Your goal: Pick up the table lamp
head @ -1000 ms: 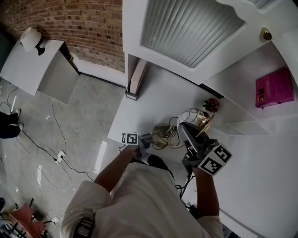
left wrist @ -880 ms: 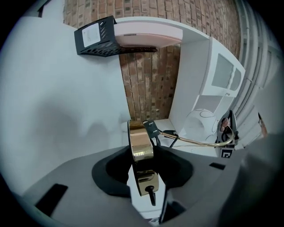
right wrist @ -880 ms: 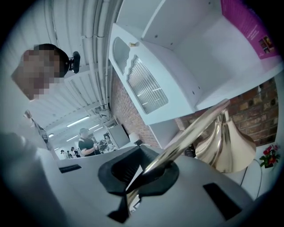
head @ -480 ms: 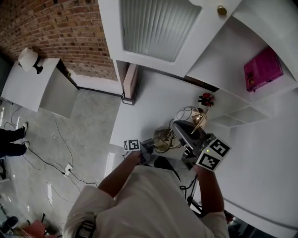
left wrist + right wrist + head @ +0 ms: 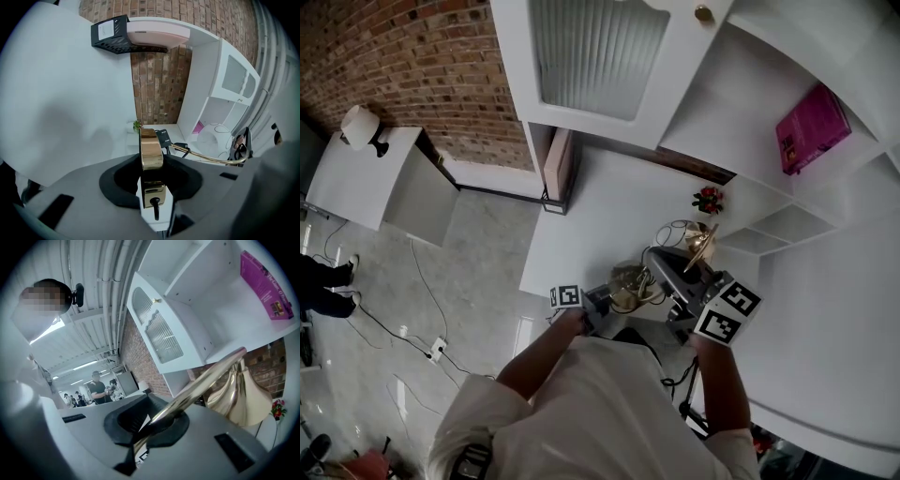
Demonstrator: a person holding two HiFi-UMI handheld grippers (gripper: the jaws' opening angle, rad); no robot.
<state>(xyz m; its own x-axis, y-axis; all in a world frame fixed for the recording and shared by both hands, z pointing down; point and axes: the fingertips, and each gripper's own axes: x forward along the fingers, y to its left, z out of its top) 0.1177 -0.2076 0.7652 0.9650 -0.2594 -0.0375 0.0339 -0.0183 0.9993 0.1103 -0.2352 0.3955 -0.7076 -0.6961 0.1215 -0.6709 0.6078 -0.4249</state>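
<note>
Bright even light in all views, only soft faint shadows on the white surface [image 5: 56,79]; ceiling strips [image 5: 84,365] blown out; glare streaks on the brass lamp [image 5: 151,149]; both gripper views heavy fisheye, black corners, near foreground soft; head view sharp, edges bowed
</note>
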